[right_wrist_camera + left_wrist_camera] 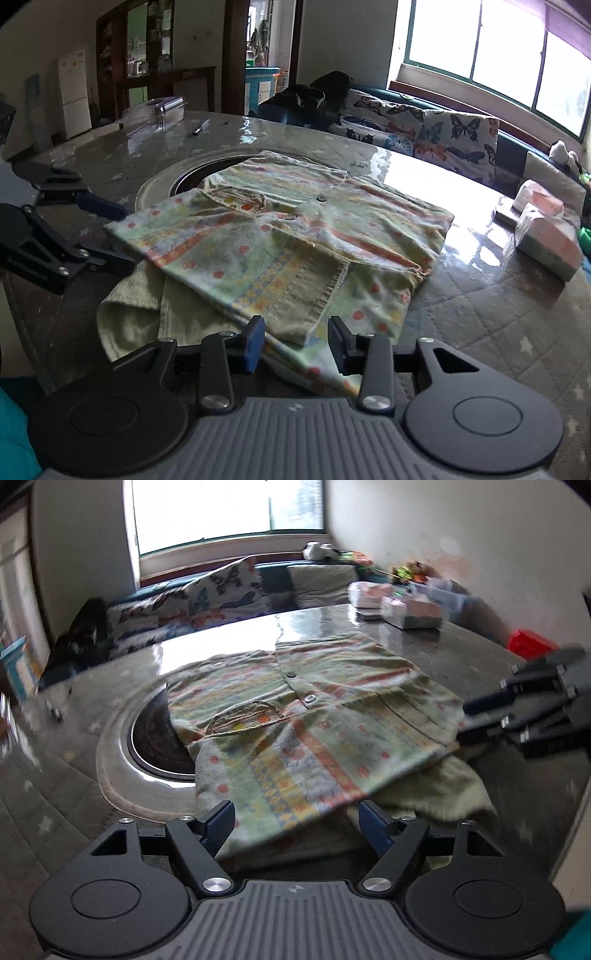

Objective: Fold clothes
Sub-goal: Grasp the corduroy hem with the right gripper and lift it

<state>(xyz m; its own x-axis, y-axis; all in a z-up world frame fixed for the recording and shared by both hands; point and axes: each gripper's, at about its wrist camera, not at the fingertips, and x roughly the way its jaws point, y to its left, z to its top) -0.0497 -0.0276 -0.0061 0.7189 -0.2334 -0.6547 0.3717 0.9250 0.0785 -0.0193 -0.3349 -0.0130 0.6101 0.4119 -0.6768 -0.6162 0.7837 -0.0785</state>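
A small patterned button shirt (295, 716) in pale green with orange and yellow bands lies on the table, partly folded, with a chest pocket and a plain green part (436, 794) sticking out under it. It also shows in the right wrist view (280, 236). My left gripper (297, 823) is open, its fingers either side of the shirt's near edge. My right gripper (295, 343) is open around the shirt's near corner. Each gripper shows in the other's view, the right one (476, 716) and the left one (107, 229), both at the shirt's edge.
The table (480, 314) has a quilted cover under clear film and a round recessed burner (155, 738) partly under the shirt. Tissue packs (546, 229) lie at one side, a clear box (159, 110) and a pen (199, 127) at the far side. A butterfly-print bench (424, 125) stands behind.
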